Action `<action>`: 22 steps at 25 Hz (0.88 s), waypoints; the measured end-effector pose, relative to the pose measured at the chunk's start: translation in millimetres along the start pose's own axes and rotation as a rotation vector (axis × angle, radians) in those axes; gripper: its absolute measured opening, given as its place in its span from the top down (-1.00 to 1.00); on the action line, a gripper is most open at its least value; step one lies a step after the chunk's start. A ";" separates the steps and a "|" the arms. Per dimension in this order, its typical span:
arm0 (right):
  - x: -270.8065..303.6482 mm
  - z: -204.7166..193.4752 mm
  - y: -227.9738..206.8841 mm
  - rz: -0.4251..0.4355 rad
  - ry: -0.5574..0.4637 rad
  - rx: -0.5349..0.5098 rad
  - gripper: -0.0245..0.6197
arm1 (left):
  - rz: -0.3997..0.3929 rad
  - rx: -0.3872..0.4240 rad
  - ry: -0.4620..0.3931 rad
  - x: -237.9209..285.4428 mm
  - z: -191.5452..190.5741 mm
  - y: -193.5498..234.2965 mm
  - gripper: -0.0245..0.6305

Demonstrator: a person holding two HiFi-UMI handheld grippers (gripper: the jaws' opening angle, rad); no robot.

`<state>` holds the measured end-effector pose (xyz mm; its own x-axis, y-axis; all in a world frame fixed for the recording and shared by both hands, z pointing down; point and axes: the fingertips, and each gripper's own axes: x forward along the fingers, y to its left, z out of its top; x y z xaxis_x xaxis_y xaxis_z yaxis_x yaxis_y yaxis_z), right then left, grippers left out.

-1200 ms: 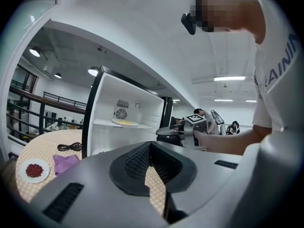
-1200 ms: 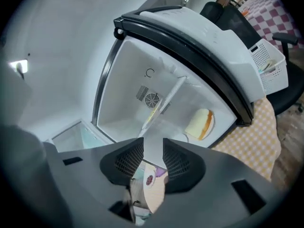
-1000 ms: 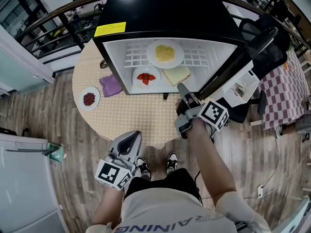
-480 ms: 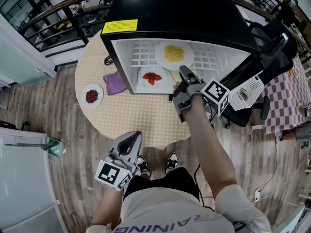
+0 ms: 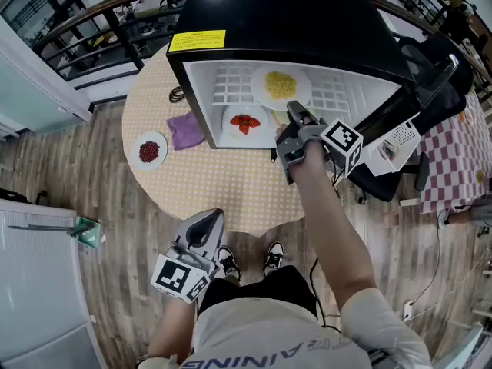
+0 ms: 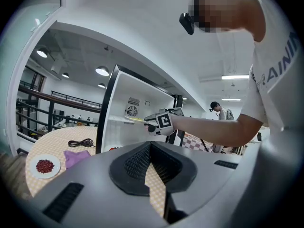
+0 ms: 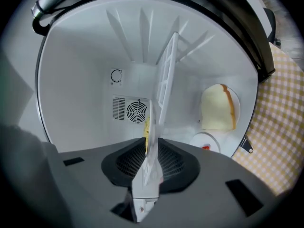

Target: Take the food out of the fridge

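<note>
Right gripper view alone shows right gripper (image 7: pixel 149 161) fingers, just closing, pinching the plate (image 7: pixel 147 177) rim; plate flat on fridge (image 5: pixel 284 21) shelf; left gripper (image 6: pixel 153 170) fingers apart, empty

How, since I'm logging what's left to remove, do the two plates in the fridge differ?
The yellow-food plate sits on the wire shelf; the red-food plate sits below, on the fridge floor. The right gripper, whose jaws have just been closing, clamps the yellow-food plate's rim; the red-food plate is untouched. Both are white, round and inside the fridge.
</note>
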<state>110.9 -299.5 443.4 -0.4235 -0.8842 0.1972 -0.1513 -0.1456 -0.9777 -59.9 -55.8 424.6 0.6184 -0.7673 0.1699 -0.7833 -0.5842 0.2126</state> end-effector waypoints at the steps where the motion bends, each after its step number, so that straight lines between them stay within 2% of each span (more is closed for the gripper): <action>1: 0.3 0.4 -0.6 -0.001 -0.001 0.005 0.65 | 0.001 0.000 0.002 -0.6 -0.7 -0.3 0.91; 4: -0.7 0.8 -0.6 0.001 0.000 0.020 0.69 | 0.000 -0.001 0.001 -1.2 -0.9 -0.3 0.91; 5: -1.2 1.1 0.6 0.001 0.001 0.023 0.79 | -0.001 -0.001 -0.001 -0.9 -0.4 0.1 0.91; 8: -2.8 2.3 2.1 0.003 0.004 0.038 0.82 | -0.003 -0.001 -0.002 -0.7 0.4 0.2 0.91; 13: -16.6 3.6 3.4 0.027 0.003 0.053 0.82 | -0.013 0.000 0.001 0.8 1.3 -3.4 0.91; 22: -66.6 -22.8 14.5 0.116 0.066 0.019 0.82 | -0.046 0.008 0.001 10.7 1.2 -10.9 0.91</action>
<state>116.6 -232.6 417.7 -0.4949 -0.8647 0.0865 -0.0810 -0.0533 -0.9953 -44.8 -57.9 423.0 0.6538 -0.7394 0.1608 -0.7545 -0.6210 0.2123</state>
